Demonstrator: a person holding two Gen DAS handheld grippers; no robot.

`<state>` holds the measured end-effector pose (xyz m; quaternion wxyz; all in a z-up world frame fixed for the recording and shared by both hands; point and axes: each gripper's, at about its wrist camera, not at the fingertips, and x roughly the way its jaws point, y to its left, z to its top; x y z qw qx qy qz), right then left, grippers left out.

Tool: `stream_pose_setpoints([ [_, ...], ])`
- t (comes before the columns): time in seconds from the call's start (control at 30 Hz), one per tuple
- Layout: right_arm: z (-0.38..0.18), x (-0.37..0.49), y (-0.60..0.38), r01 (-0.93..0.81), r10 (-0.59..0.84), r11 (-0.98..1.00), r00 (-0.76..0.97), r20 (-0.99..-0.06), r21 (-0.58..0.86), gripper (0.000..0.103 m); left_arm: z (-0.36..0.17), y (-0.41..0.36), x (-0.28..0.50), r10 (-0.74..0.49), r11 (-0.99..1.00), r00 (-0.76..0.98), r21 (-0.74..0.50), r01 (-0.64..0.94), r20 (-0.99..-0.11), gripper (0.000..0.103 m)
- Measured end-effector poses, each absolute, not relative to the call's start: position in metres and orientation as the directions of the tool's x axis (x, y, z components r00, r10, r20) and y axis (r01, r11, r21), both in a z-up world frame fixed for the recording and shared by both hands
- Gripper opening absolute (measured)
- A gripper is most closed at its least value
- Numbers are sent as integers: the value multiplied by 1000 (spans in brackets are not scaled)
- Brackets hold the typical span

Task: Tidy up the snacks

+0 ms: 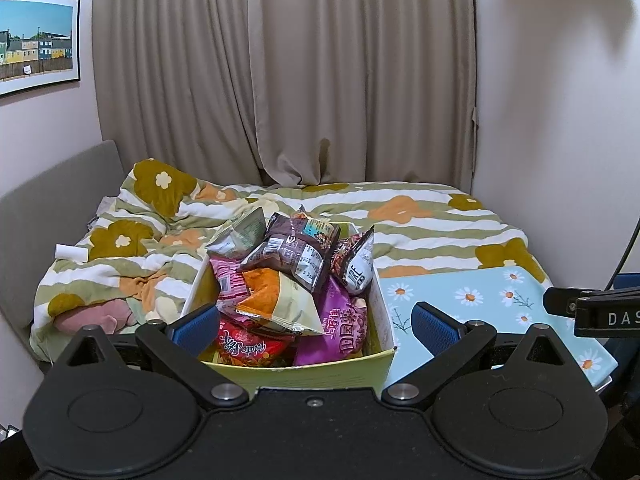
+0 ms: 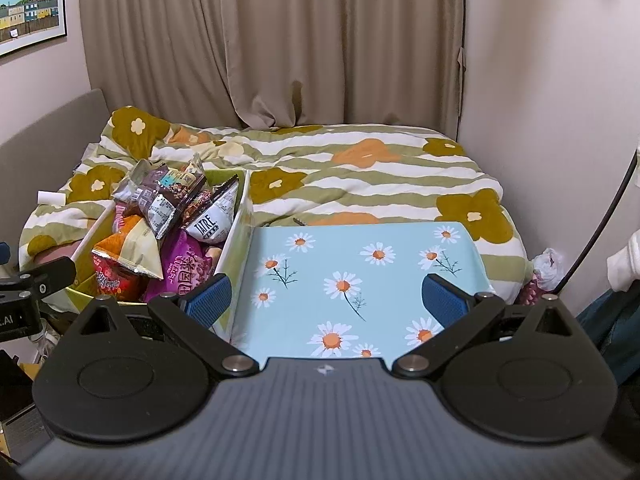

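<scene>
A yellow-green box (image 1: pixel 312 372) on the bed is heaped with snack packets: a brown packet (image 1: pixel 292 252) on top, a purple one (image 1: pixel 340 324), a red one (image 1: pixel 252 346), an orange-and-cream one (image 1: pixel 276 300). My left gripper (image 1: pixel 316 324) is open and empty, its blue pads on either side of the box's near end. The box (image 2: pixel 234 236) and packets (image 2: pixel 168 200) show at left in the right wrist view. My right gripper (image 2: pixel 326 300) is open and empty above a light blue daisy-print board (image 2: pixel 360 280) beside the box.
A floral striped duvet (image 1: pixel 420 216) covers the bed. Beige curtains (image 1: pixel 280 80) hang behind, walls close both sides. A small white roll (image 1: pixel 70 252) lies at the far left. A crumpled bag (image 2: pixel 546 268) sits by the right wall.
</scene>
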<state>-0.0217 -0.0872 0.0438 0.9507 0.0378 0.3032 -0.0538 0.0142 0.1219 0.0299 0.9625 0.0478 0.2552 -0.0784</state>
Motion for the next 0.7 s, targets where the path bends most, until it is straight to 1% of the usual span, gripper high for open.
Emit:
stream_pose_setpoints([
  [0.7, 44, -20, -87, 126, -79, 991, 809, -582, 40, 103, 28, 131, 21, -124, 983, 845, 50, 175, -520, 103],
])
